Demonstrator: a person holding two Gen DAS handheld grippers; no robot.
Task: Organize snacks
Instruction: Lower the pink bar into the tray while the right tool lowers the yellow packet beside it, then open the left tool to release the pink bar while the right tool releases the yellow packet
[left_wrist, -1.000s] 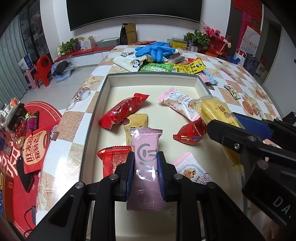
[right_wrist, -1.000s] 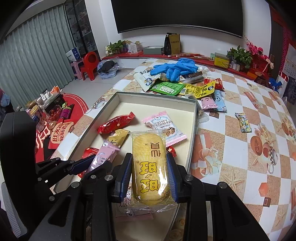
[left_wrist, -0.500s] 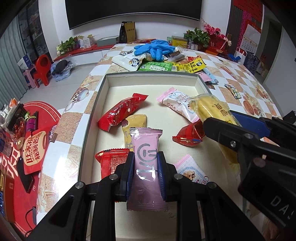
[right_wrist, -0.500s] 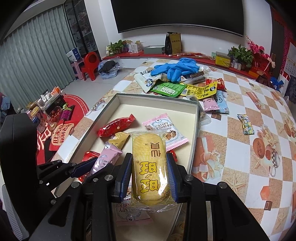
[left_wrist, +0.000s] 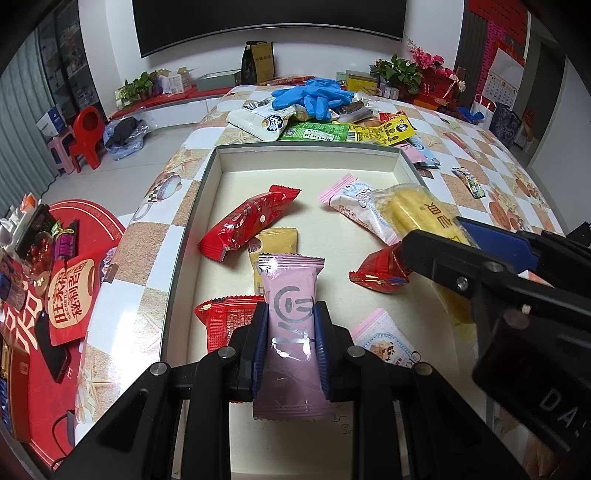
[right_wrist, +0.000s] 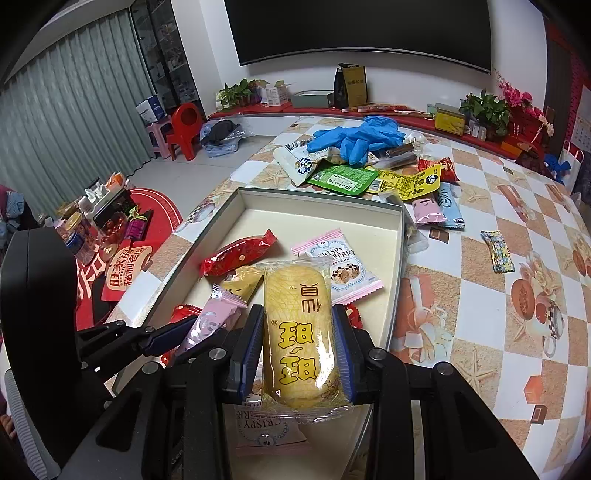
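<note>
Left tongs (left_wrist: 290, 341) clenched on a pink snack packet (left_wrist: 291, 332), held above the near end of the shallow tray (left_wrist: 192, 206); packet's lower end overhangs the pads. Right tongs (right_wrist: 298, 349) clenched on a yellow cake packet (right_wrist: 299, 332), also over the tray. In the left view this packet's lower half is hidden behind the right tongs' black frame. A red packet (left_wrist: 251, 221), a gold packet (left_wrist: 275, 242) and a pink-edged cracker packet (right_wrist: 336, 260) lie in the tray, partly covered. Blue gloves (right_wrist: 358, 138) on loose packets at the bench's (right_wrist: 480, 266) far end.
</note>
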